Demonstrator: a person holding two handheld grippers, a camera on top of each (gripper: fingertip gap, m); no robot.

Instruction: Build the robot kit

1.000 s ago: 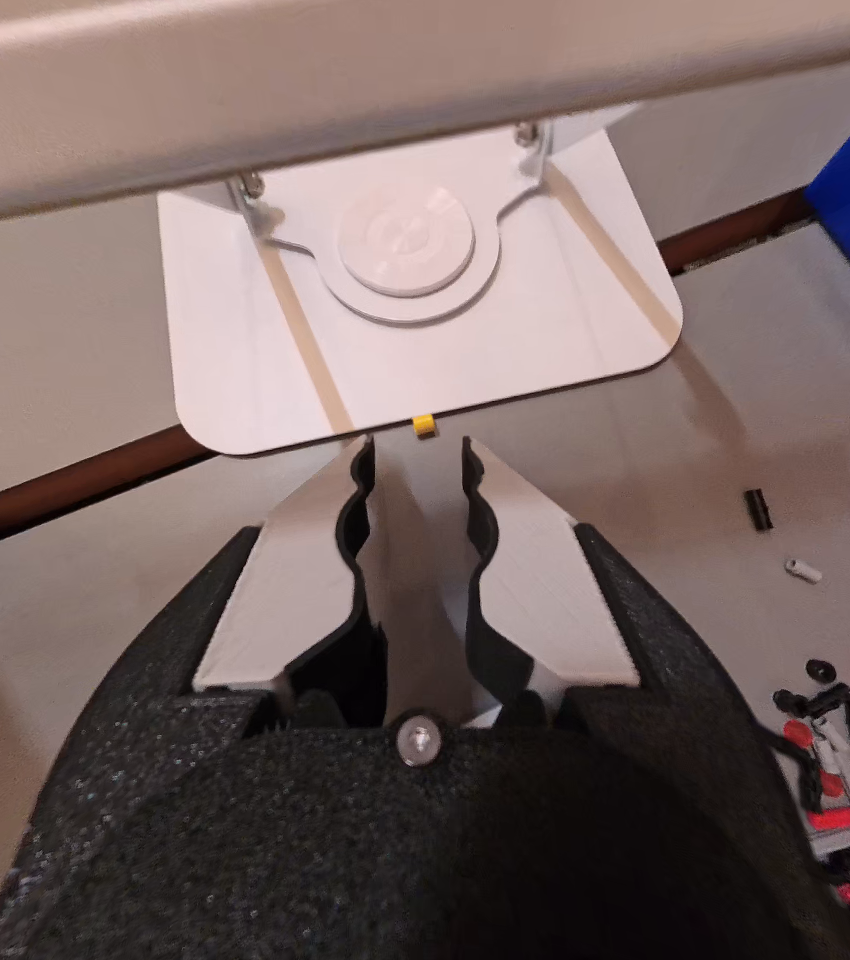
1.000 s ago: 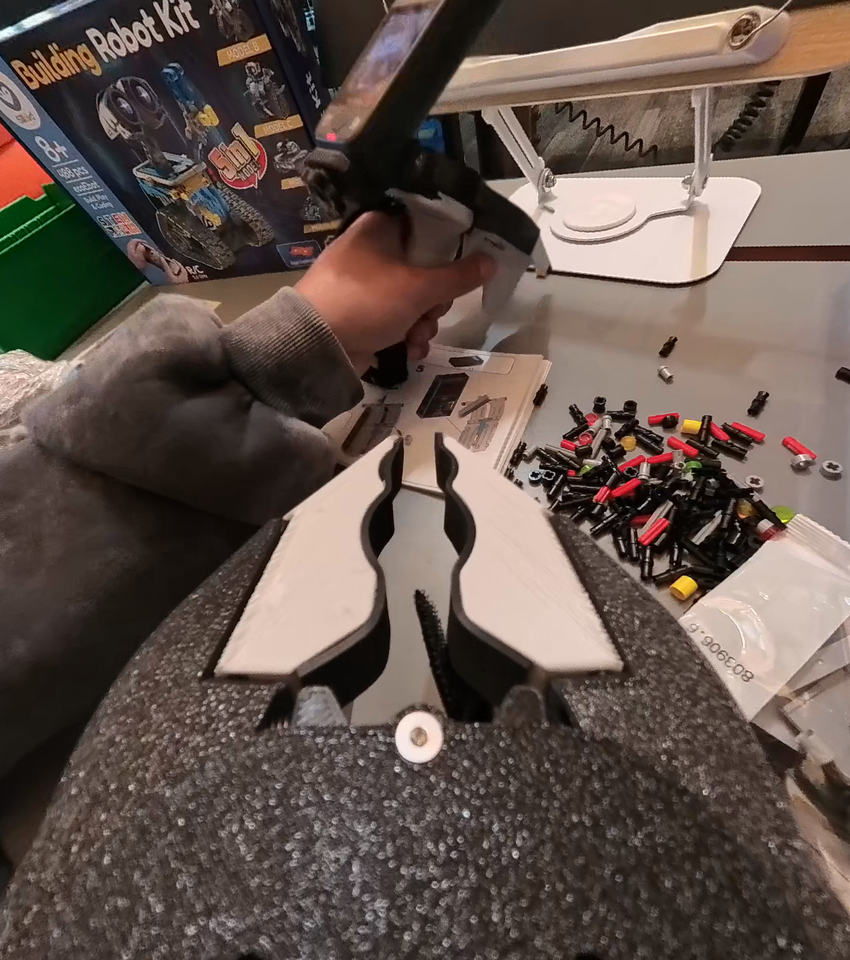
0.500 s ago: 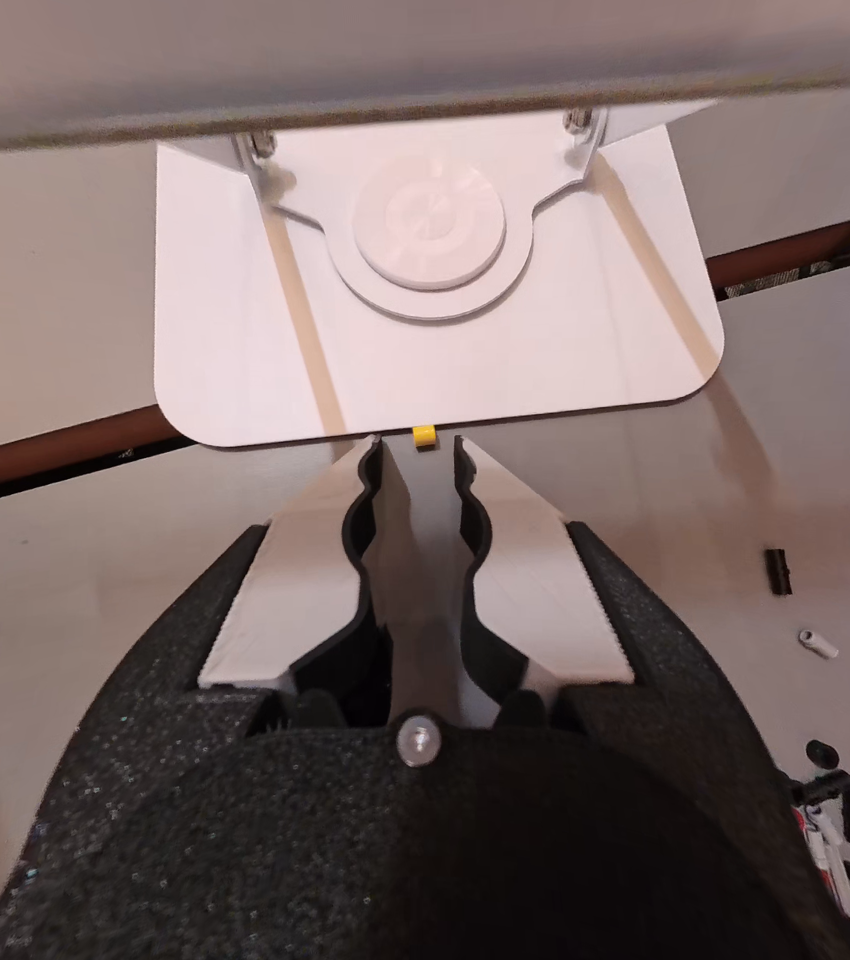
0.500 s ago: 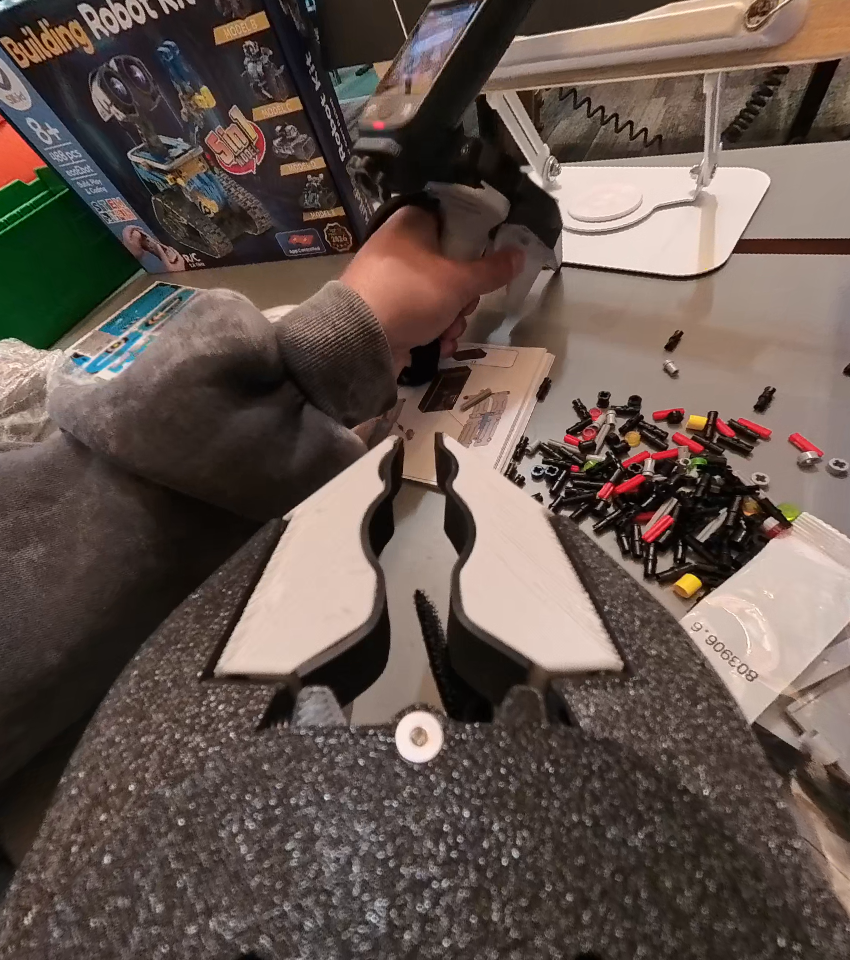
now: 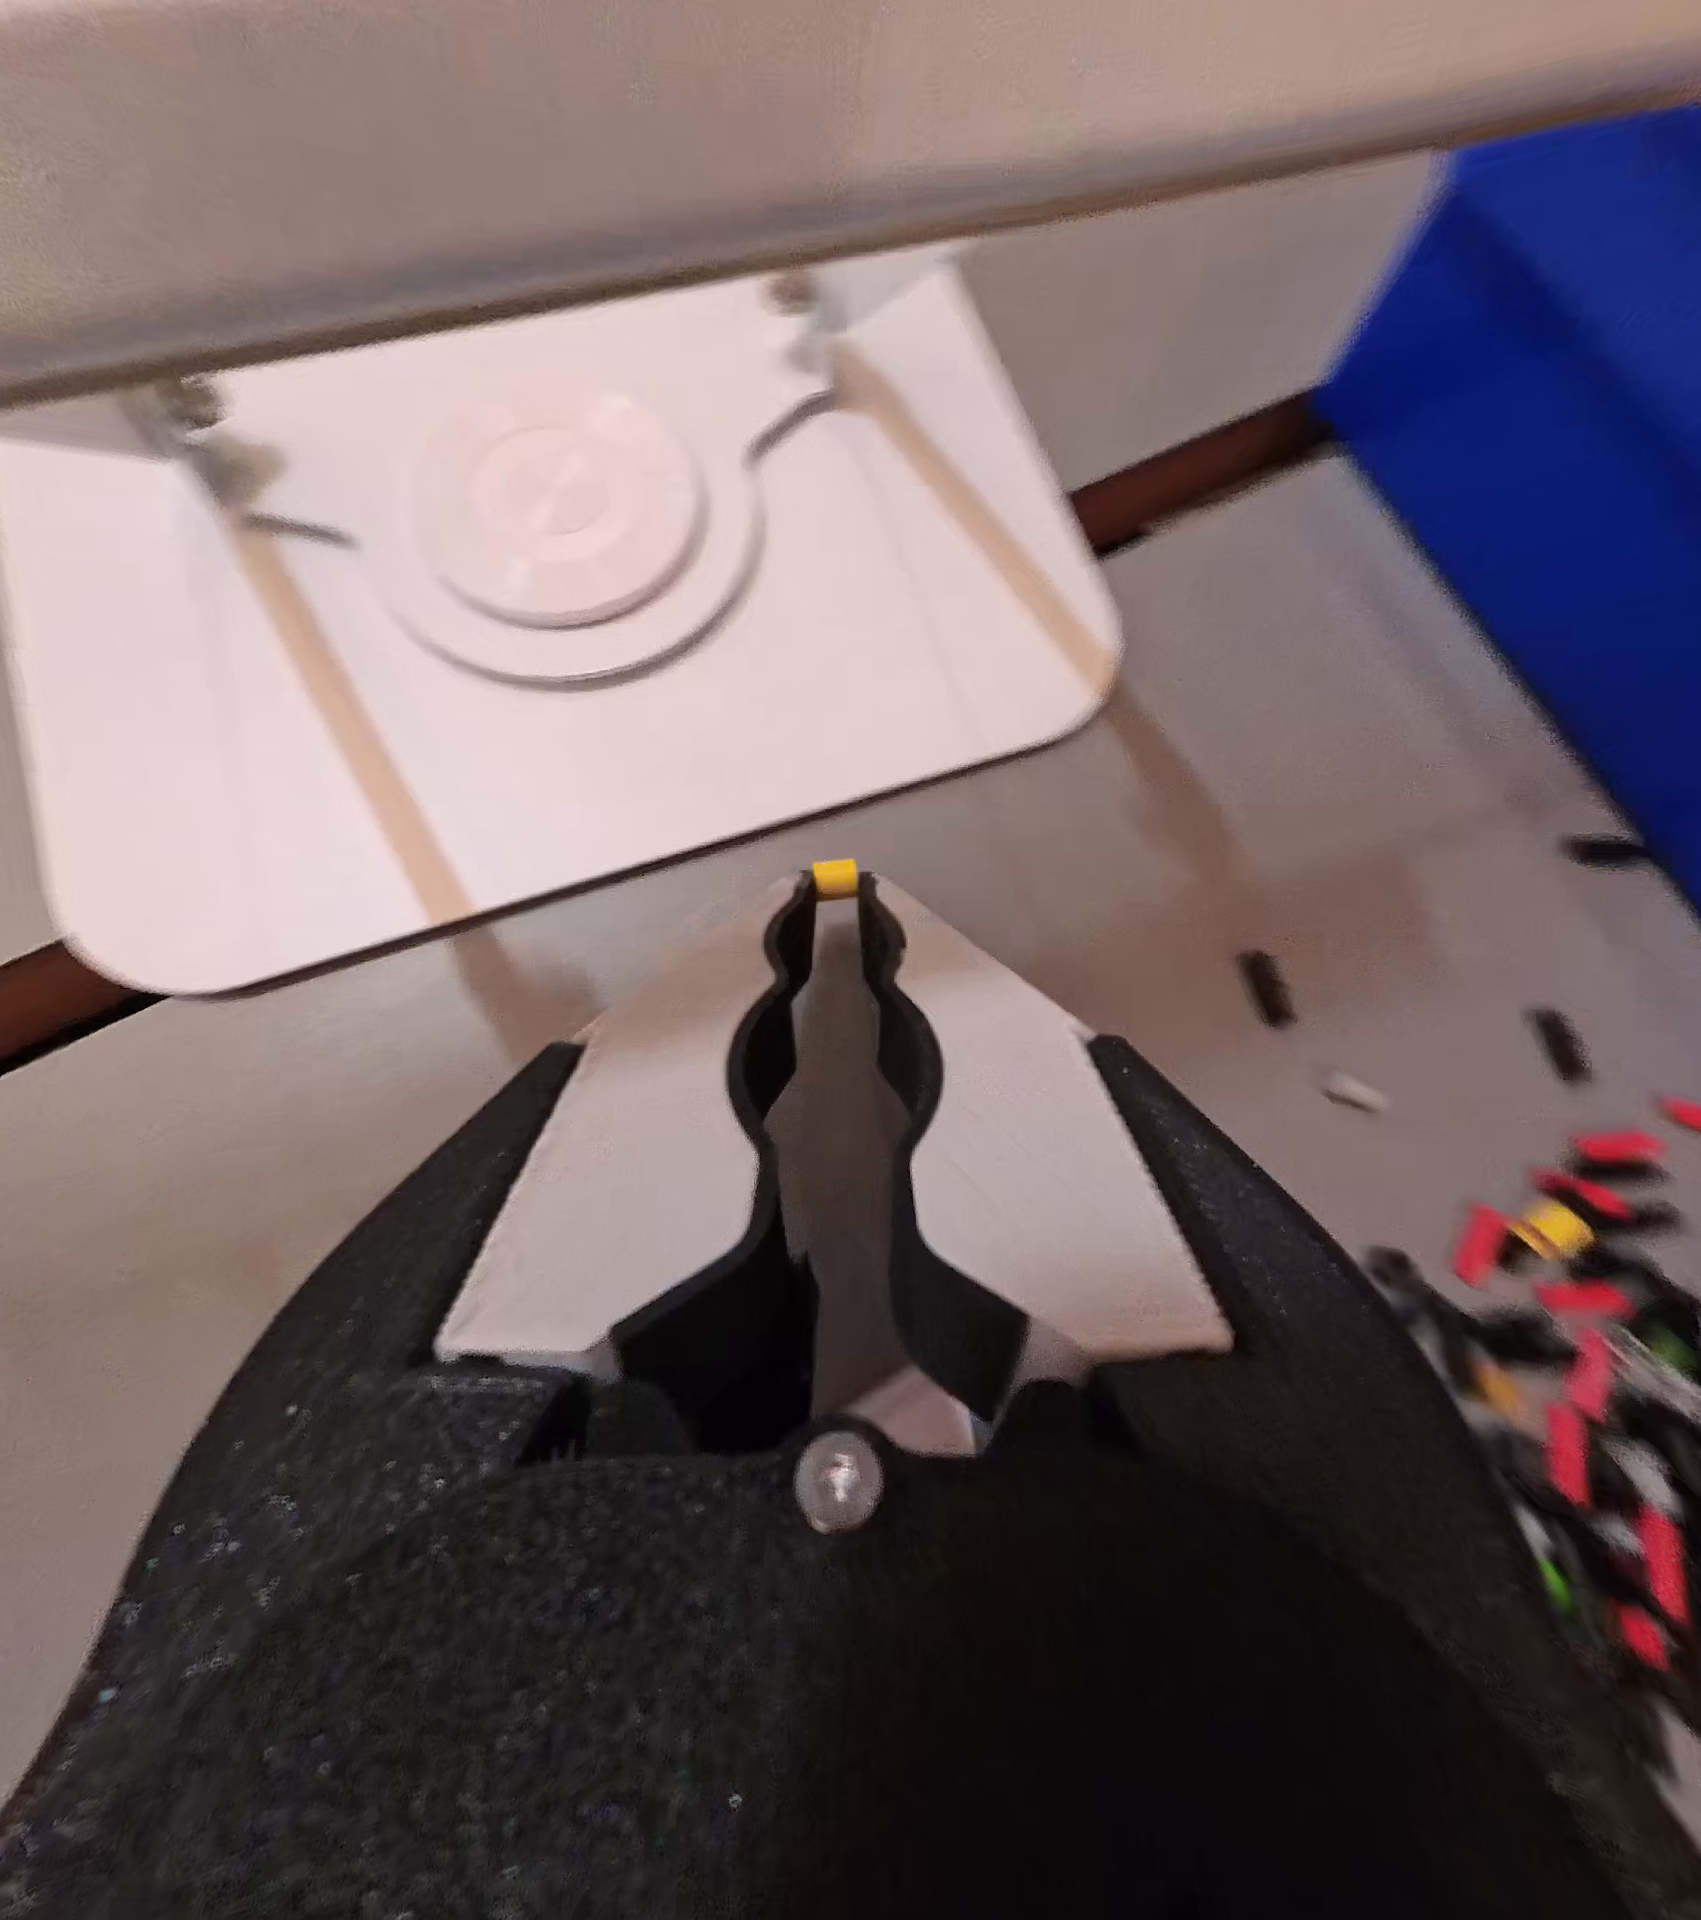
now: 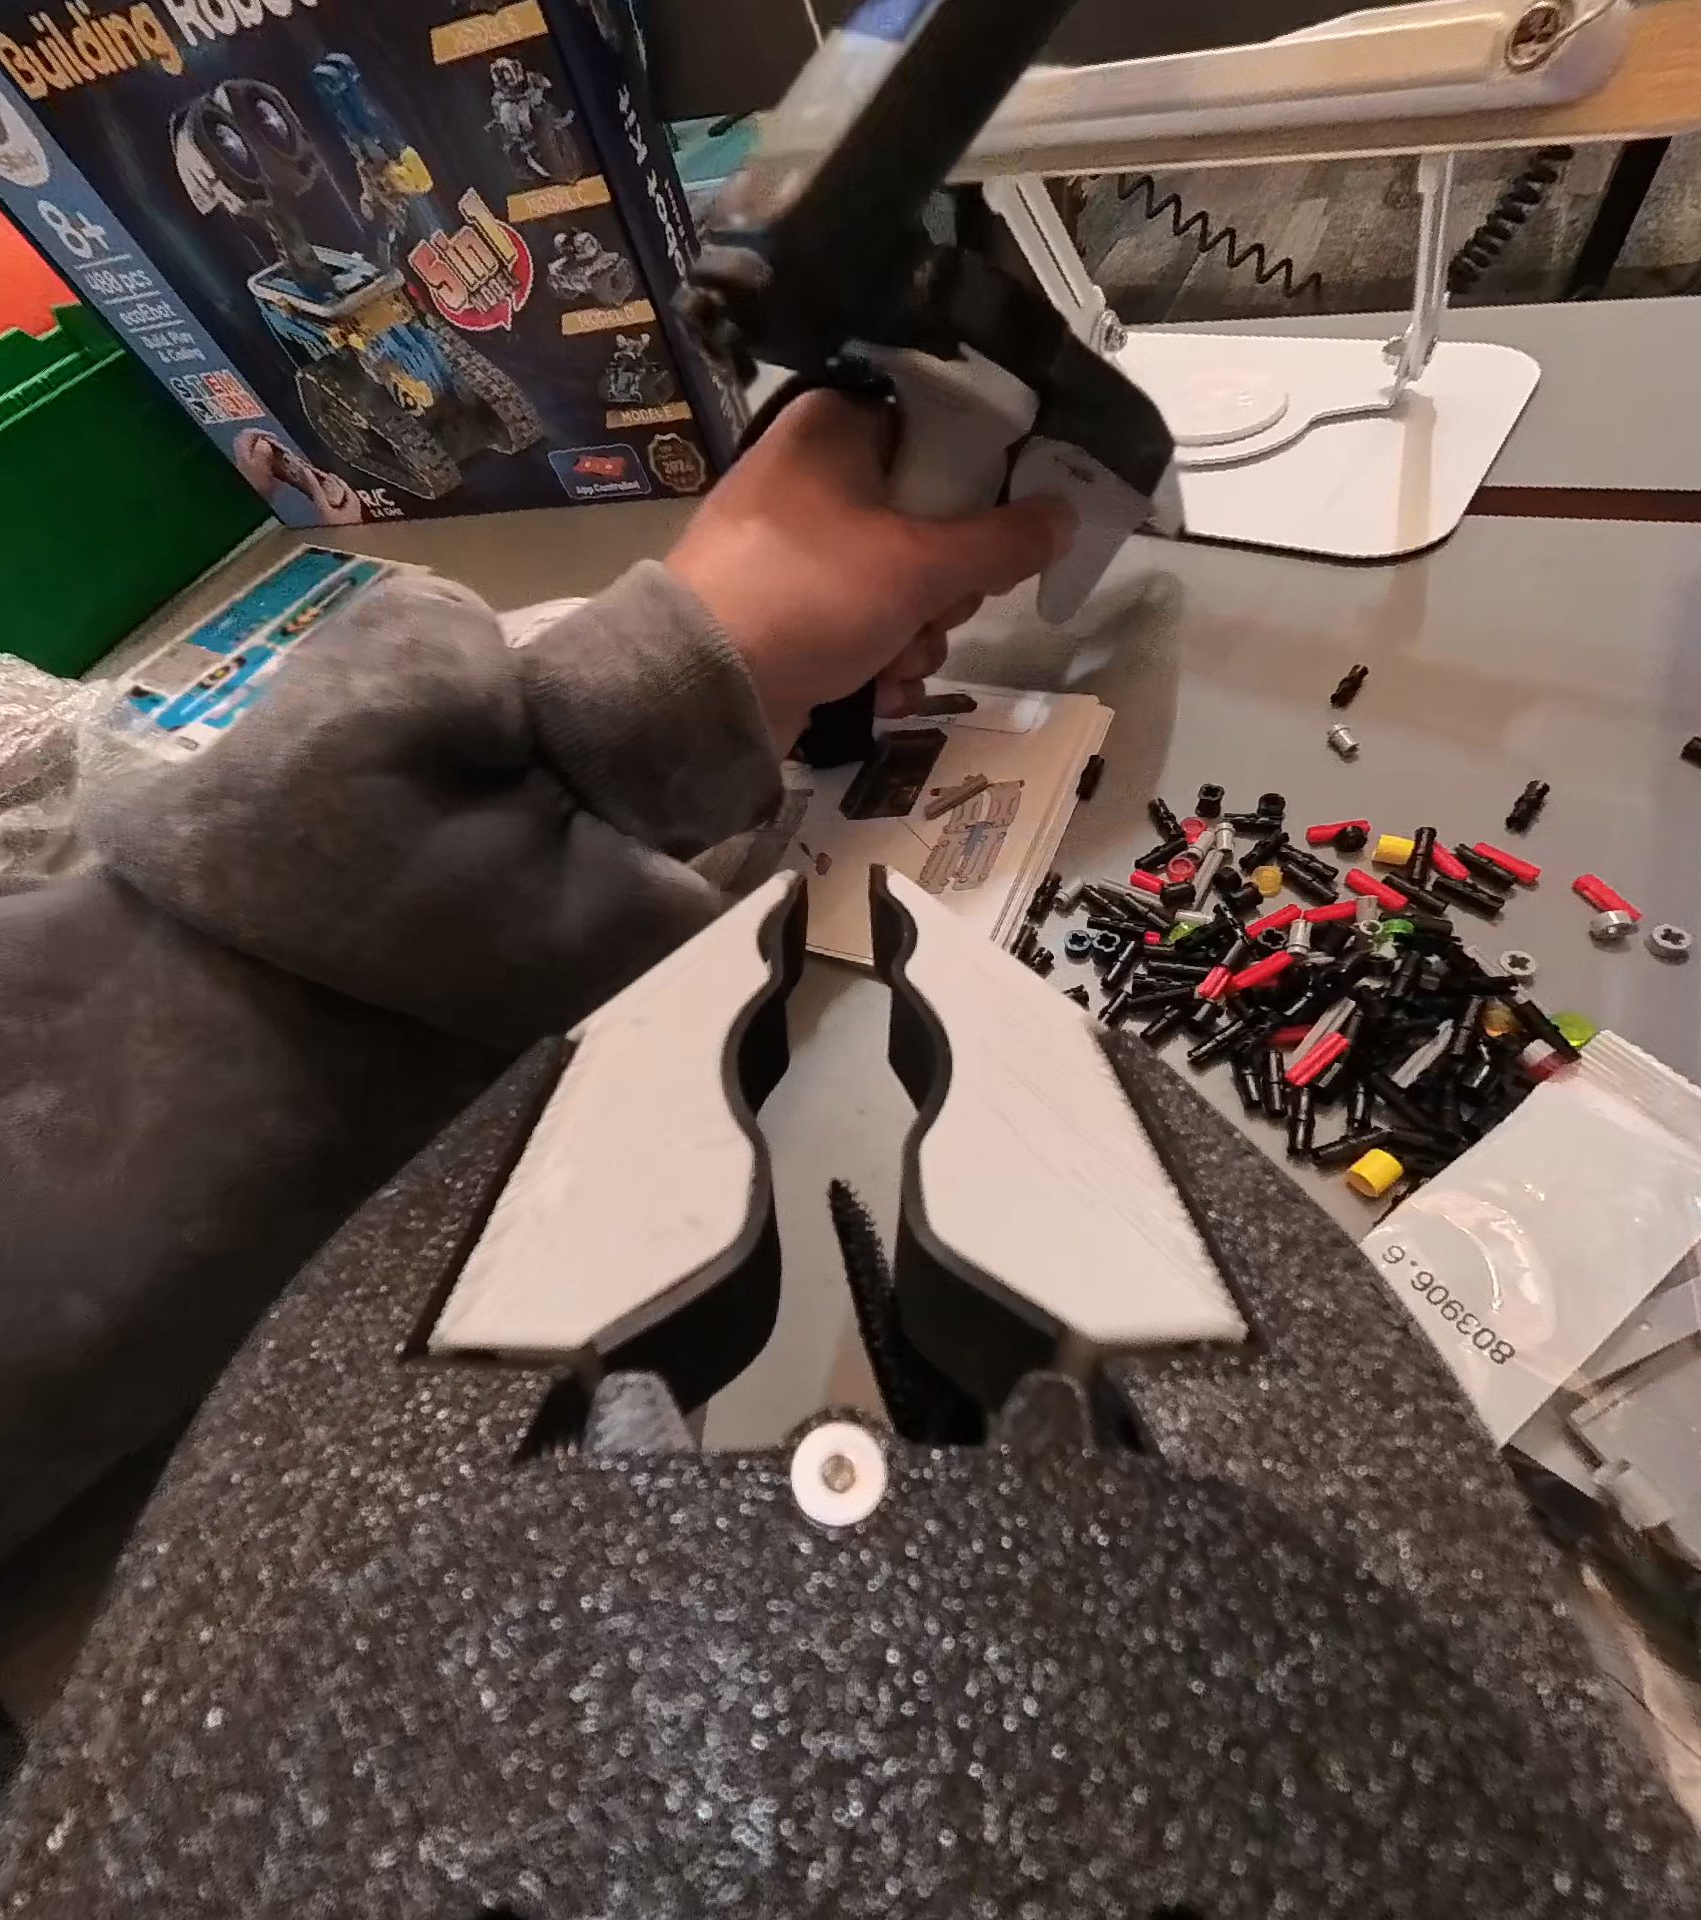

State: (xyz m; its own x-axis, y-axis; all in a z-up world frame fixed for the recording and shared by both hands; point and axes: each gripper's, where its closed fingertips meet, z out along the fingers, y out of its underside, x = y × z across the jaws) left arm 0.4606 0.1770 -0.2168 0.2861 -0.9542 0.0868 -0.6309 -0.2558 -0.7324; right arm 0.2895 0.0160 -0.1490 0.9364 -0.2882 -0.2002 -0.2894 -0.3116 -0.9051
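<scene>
1. A small yellow piece [image 5: 835, 876] sits pinched between the fingertips of the left tool [image 5: 834, 894], which is clenched on it, just in front of the near edge of a white lamp base [image 5: 202, 748].
2. The lamp base lies flat on the grey table [image 5: 150, 1195]; a round white disc [image 5: 560, 520] sits in its middle and the lamp's pale bar [image 5: 617, 156] crosses above it.
3. In the right wrist view the left tool [image 6: 1085, 571] is gripped by a hand [image 6: 856, 582] in a grey sleeve [image 6: 254, 883], its tips low over the table beside the lamp base [image 6: 1345, 468].
4. The right tool [image 6: 838, 894] holds nothing; its fingers stand a little apart, over the near edge of a printed booklet [image 6: 981, 831] lying on the table.
5. A loose pile of small parts [image 6: 1345, 977], mostly black with red, yellow, grey and green ones, spreads on the table to the right of the booklet.
6. A clear plastic bag [image 6: 1552, 1299] lies at the pile's near edge; more parts show through it, too unclear to name.
7. A dark printed box [image 6: 358, 260] stands at the back left, with a green bin [image 6: 25, 499] beside it; what the bin holds is hidden.
8. A blue surface [image 5: 1604, 468] borders the table on the right.
</scene>
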